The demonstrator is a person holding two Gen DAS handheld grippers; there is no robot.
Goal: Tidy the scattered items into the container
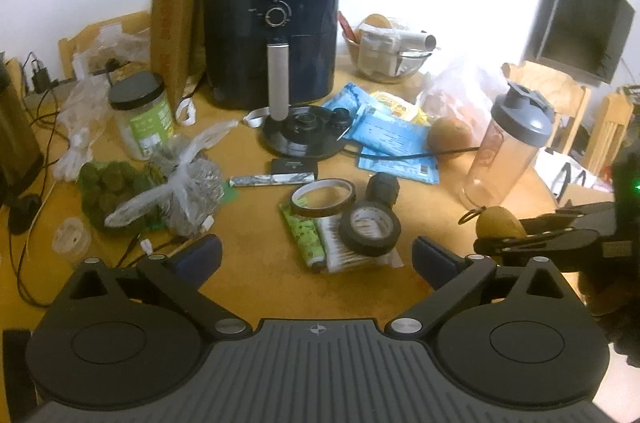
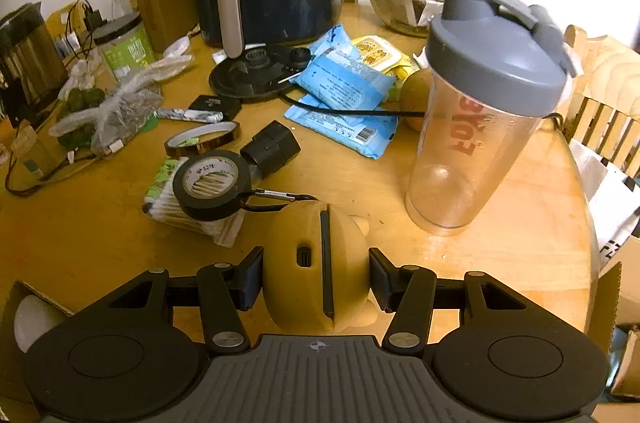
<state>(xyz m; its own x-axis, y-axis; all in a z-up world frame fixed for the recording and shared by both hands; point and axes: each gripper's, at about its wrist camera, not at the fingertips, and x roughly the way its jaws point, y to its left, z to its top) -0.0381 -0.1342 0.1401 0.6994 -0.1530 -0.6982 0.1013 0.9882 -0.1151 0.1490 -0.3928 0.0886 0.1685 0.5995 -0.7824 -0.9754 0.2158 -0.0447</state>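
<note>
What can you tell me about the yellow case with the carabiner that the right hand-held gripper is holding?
The yellow case is a rounded, matte, rubbery-looking clamshell with a dark seam down its middle and a small port slot beside it. A black loop and silver carabiner hang from its far end, near the black tape roll. The right hand-held gripper clamps it from both sides above the wooden table.

Two wrist views low over the cluttered counter (image 1: 248, 287), both facing the air fryer (image 1: 272, 35), black tape roll (image 2: 210, 183) shared.
</note>
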